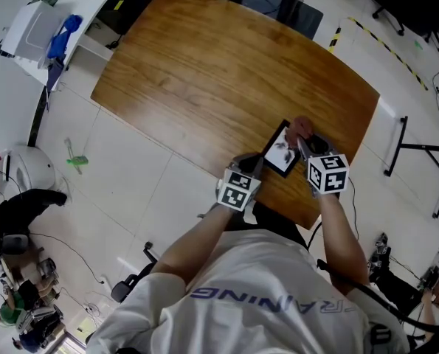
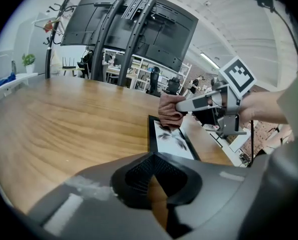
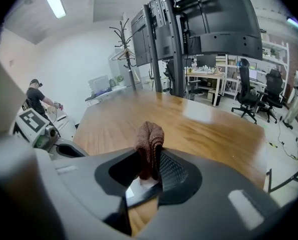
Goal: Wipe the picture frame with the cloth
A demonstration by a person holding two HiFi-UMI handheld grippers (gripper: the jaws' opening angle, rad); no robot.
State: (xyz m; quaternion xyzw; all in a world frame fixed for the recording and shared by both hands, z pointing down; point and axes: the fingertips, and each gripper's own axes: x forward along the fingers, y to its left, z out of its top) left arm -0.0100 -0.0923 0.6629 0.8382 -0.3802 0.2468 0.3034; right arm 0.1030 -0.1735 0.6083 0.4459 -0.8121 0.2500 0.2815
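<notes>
The picture frame (image 1: 281, 151), black-edged around a white print with dark inky shapes, lies flat by the worktop's (image 1: 204, 72) near edge, towards its right corner. The right claw (image 3: 149, 170) pinches a brown cloth (image 3: 150, 143) against the frame's far end. The left claw (image 2: 158, 186), nearly closed and empty, sits at the frame's near end.

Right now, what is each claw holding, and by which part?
Right claw is shut on the cloth, pinching a bunched fold; the rest bulges out past the jaws. Left claw holds nothing: jaws together, only table showing, picture frame just ahead.
</notes>
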